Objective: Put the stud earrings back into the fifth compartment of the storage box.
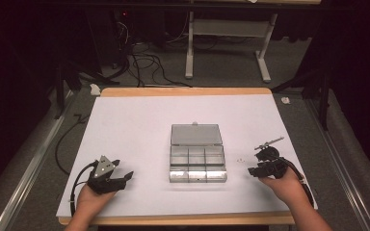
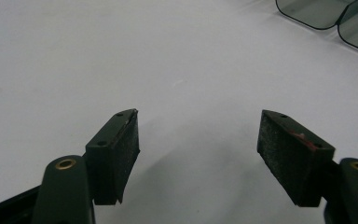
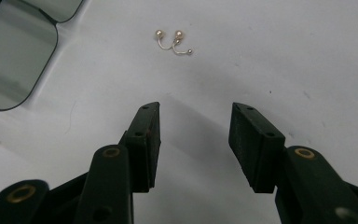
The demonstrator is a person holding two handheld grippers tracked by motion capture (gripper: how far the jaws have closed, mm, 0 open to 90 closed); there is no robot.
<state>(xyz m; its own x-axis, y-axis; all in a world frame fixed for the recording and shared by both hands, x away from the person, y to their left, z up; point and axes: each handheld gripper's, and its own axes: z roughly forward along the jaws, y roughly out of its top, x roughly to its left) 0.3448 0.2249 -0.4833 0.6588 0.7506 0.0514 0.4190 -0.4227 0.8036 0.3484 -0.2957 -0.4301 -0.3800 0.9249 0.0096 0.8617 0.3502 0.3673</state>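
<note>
A clear plastic compartment box [image 1: 196,159] lies open at the middle of the white table, its lid [image 1: 195,134] folded back. A small pair of pearl earrings [image 3: 173,42] lies on the table just right of the box, also visible as tiny specks, the earrings [image 1: 241,160]. My right gripper [image 3: 195,140] stands open a short way before the earrings, with nothing between its jaws; it sits near the right edge, right gripper [image 1: 253,171]. My left gripper [image 2: 198,154] is open and empty over bare table, at the front left, left gripper [image 1: 125,177].
The box's smoky corner [image 3: 14,56] shows at the upper left of the right gripper view, and box edges [image 2: 335,18] at the upper right of the left gripper view. Cables and a white table frame [image 1: 226,43] lie on the floor beyond the wooden table edge [image 1: 185,91].
</note>
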